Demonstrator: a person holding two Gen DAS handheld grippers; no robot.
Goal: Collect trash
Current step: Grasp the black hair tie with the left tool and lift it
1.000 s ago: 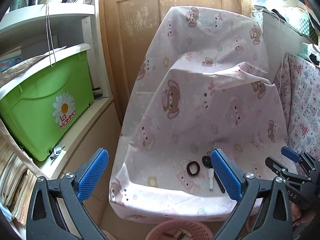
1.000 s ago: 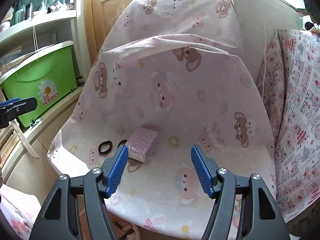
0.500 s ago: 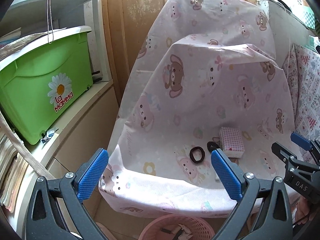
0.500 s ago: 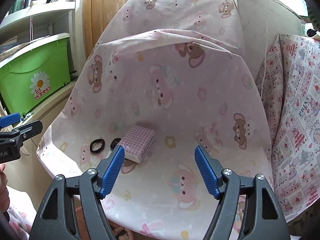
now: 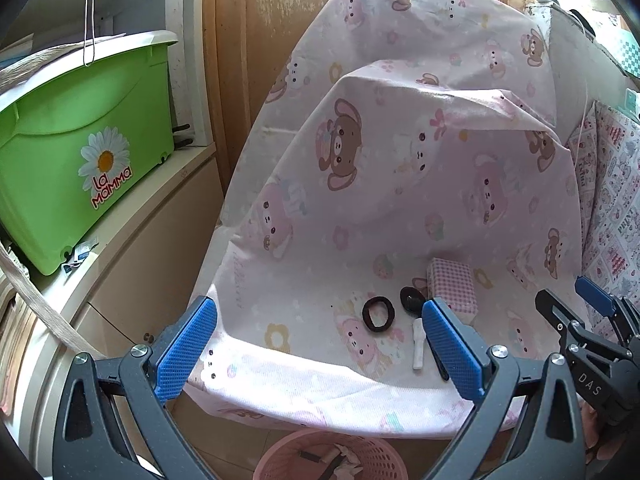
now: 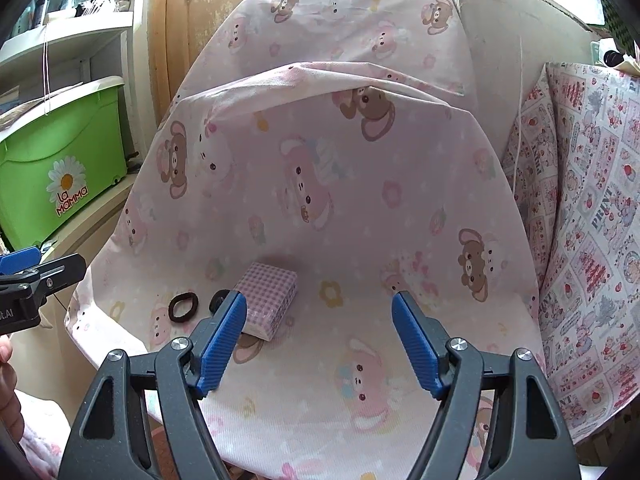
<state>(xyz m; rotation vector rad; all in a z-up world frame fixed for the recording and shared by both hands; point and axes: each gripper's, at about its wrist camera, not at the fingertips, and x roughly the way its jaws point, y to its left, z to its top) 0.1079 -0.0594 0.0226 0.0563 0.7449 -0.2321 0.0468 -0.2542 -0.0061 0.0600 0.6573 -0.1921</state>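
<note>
On the pink bear-print sheet (image 5: 400,184) lie a pink checked tissue pack (image 5: 452,286), a black hair tie (image 5: 378,314), a black spoon (image 5: 413,300) and a small white stick (image 5: 418,344). The pack (image 6: 269,300), hair tie (image 6: 183,307) and part of the spoon (image 6: 219,300) also show in the right wrist view. My left gripper (image 5: 316,352) is open and empty, hovering at the sheet's front edge, its right finger over the spoon handle. My right gripper (image 6: 318,344) is open and empty, its left finger just in front of the pack.
A pink trash basket (image 5: 332,458) with some scraps stands on the floor below the sheet's front edge. A green "La Mamma" bin (image 5: 80,152) sits on a shelf at the left. A patterned cushion (image 6: 584,220) leans at the right. A wooden door (image 5: 360,0) is behind.
Both grippers have moved forward toward the sheet; the items look larger and nearer. Both stay open and empty.
</note>
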